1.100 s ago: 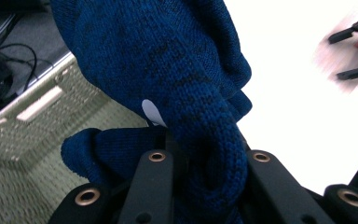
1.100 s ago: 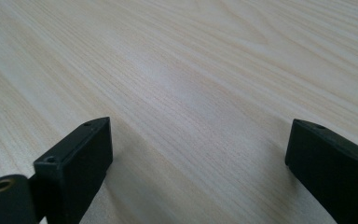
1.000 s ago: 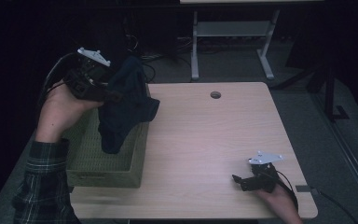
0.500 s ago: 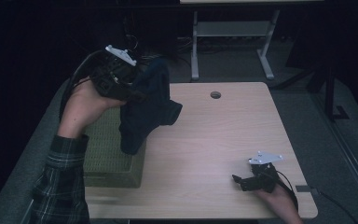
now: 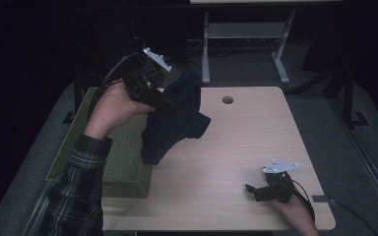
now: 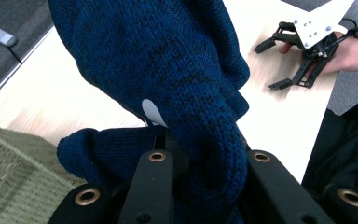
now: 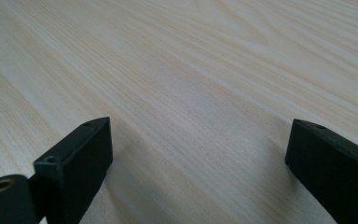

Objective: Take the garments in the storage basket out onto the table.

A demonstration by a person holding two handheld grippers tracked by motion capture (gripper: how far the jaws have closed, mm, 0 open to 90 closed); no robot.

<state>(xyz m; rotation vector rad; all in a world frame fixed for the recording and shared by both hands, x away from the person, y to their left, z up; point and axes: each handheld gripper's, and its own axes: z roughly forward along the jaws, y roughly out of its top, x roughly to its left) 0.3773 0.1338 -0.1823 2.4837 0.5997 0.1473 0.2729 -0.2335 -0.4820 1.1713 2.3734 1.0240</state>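
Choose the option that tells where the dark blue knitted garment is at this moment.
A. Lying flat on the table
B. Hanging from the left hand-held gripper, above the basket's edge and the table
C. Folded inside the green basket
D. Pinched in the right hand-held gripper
B: the dark blue knitted garment hangs from the left hand-held gripper, which is clamped on it, over the edge of the green woven basket and the table.

You have a dark blue, coarsely knitted woollen garment (image 6: 168,70), a matt pale woodgrain table (image 7: 191,70), a rough woven olive-green basket (image 5: 123,157), and matt black plastic jaws.
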